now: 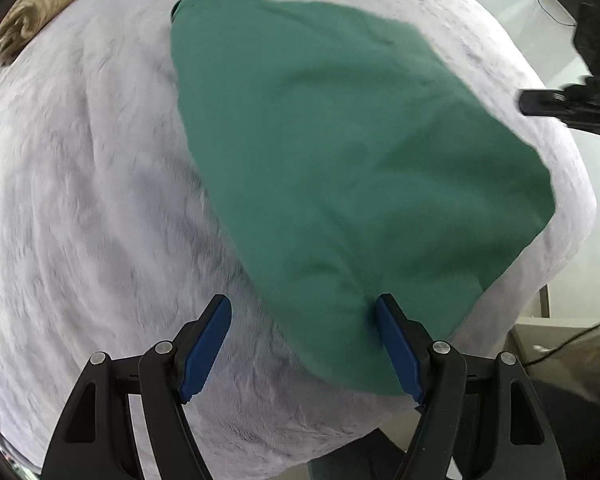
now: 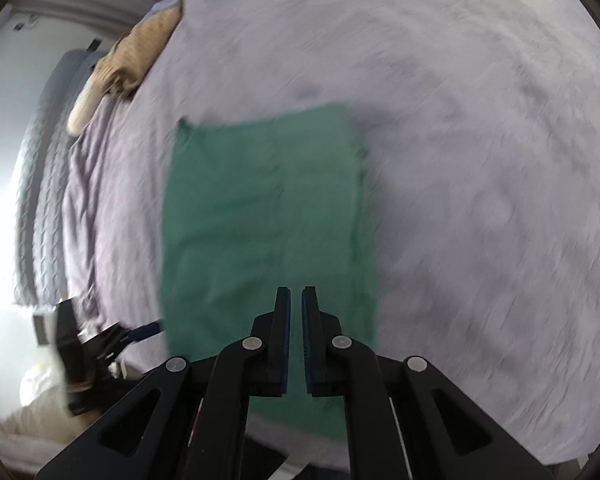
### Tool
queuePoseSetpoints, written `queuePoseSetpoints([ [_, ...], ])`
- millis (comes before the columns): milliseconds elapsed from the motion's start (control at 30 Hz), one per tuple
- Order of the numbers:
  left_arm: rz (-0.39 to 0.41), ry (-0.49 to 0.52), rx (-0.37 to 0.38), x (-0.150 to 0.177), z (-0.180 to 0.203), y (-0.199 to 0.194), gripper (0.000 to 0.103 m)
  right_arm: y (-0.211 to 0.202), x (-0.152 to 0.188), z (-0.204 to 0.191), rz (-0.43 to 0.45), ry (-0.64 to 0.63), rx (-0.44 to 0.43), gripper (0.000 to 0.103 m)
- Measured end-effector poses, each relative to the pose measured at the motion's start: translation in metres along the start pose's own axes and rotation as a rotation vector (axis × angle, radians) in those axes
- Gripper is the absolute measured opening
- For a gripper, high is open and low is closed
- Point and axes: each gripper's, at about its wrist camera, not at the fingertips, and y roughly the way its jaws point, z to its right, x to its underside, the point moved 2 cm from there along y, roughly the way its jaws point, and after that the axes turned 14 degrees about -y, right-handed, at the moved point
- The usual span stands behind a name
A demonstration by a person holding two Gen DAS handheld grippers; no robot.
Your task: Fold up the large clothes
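Note:
A green garment [image 1: 340,160] lies folded into a flat rectangle on a pale lilac fleece cover [image 1: 80,200]; it also shows in the right wrist view [image 2: 260,220]. My left gripper [image 1: 304,304] is open and empty, its blue pads [image 1: 204,348] above the garment's near corner. My right gripper [image 2: 296,292] is nearly shut with a thin gap, empty, above the garment's near edge. The left gripper shows at lower left of the right wrist view [image 2: 140,332]. The right gripper shows at the right edge of the left wrist view [image 1: 532,102].
A tan crumpled cloth [image 1: 40,4] lies at the far corner of the cover; it also shows in the right wrist view [image 2: 128,60]. A grey knitted blanket [image 2: 40,200] hangs beside the bed. The cover's edge [image 1: 540,280] drops off to the right.

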Motion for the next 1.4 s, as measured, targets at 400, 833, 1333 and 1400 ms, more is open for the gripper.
queuePoseSetpoints([
  [400,-0.021,-0.124,0.003,0.015,-0.02,-0.003,0.085,0.048,0.07,0.016,-0.201,0.04,0.168,0.006],
  [833,-0.042,-0.2,-0.049,0.013,-0.016,-0.004,0.097,0.064,0.079,0.036,-0.223,0.125,0.19,0.003],
  [1333,-0.022,-0.192,-0.107,0.01,-0.013,-0.027,0.103,0.073,0.073,0.019,-0.232,0.123,0.211,0.004],
  [1400,-0.014,-0.193,-0.113,0.01,-0.01,-0.034,0.103,0.075,0.073,0.015,-0.232,0.121,0.213,0.004],
])
